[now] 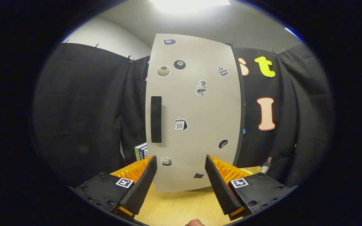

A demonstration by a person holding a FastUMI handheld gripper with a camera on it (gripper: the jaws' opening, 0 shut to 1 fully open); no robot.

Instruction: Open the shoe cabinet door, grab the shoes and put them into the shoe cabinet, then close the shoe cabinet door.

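The shoe cabinet (200,106) stands upright on the wooden table, straight ahead of my gripper. Its pale grey door carries several small stickers and looks shut. A black vertical handle (156,119) sits near the door's left edge, above and slightly right of my left fingertip. My gripper (181,161) is open, with black ribbed pads (217,185) on orange fingers spread wide and nothing between them; the cabinet's lower front lies just beyond them.
The light wooden table (181,207) runs under the fingers. A box with blue print (141,151) stands behind the cabinet's left side. A small bottle (265,165) stands to the cabinet's right. Part of a person's finger (195,223) shows close below the gripper.
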